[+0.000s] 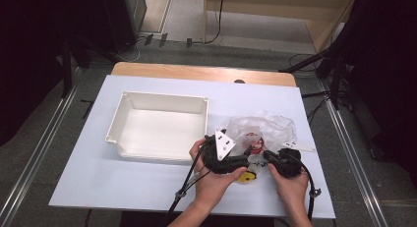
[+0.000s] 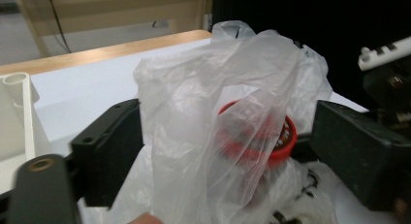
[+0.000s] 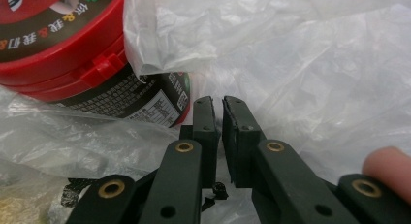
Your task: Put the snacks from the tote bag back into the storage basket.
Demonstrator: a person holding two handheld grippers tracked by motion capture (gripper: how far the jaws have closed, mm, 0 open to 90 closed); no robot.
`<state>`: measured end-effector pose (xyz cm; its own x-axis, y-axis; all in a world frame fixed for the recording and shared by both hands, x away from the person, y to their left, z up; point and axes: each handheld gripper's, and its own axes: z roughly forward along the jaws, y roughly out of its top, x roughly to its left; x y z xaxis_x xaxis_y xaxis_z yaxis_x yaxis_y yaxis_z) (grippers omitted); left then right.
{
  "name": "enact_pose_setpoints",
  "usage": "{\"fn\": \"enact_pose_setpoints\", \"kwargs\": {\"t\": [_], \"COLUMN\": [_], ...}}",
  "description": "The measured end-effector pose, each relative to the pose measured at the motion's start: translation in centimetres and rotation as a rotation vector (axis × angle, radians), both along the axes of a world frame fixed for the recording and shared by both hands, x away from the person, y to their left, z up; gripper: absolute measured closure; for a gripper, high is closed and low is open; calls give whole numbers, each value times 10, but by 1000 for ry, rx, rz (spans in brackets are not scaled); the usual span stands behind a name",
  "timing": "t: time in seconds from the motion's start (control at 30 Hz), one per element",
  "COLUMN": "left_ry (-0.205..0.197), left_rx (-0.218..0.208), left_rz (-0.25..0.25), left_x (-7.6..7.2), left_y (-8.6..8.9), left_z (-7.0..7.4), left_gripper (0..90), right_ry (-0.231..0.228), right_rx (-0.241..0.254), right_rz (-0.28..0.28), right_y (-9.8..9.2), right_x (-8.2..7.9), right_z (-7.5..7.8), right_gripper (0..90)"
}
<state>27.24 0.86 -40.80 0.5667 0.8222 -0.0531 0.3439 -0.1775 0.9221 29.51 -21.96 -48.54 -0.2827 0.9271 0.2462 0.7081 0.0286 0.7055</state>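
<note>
Right gripper [image 3: 218, 105] pinched shut on a fold of the bag [image 3: 300, 59], low at the table's near edge. Left gripper [image 2: 228, 141] spread wide, bag film draped between the jaws but not pressed. Red-lidded jar [image 2: 257, 136] sat inside the bag, partly uncovered. Something yellow [image 1: 247, 177] lay under the bag's near side. Farther left, white bin [image 1: 125, 111] stood empty on the table [image 1: 98, 178]. Judged early: bag being opened, jar not yet out, nothing binned.

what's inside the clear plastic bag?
A red-lidded container with a dark printed label shows through the clear plastic bag. A yellow item sits at its near edge; crumpled film hides anything else.
</note>
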Motion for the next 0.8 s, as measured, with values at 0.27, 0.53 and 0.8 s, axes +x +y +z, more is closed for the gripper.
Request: {"fn": "enact_pose_setpoints", "kwargs": {"t": [0.27,0.53,0.8], "left_ry": [128,211,263], "left_rx": [115,137,224], "left_rz": [-36,-2,-22], "left_x": [37,42,35], "left_y": [-18,-7,-13], "left_z": [-14,-39,-70], "left_gripper": [461,900,900], "right_ry": [-2,0,0], "right_rx": [0,4,2], "right_rz": [8,10,10], "right_y": [0,0,0], "right_x": [0,1,1], "right_z": [0,0,0], "right_gripper": [852,850,848]}}
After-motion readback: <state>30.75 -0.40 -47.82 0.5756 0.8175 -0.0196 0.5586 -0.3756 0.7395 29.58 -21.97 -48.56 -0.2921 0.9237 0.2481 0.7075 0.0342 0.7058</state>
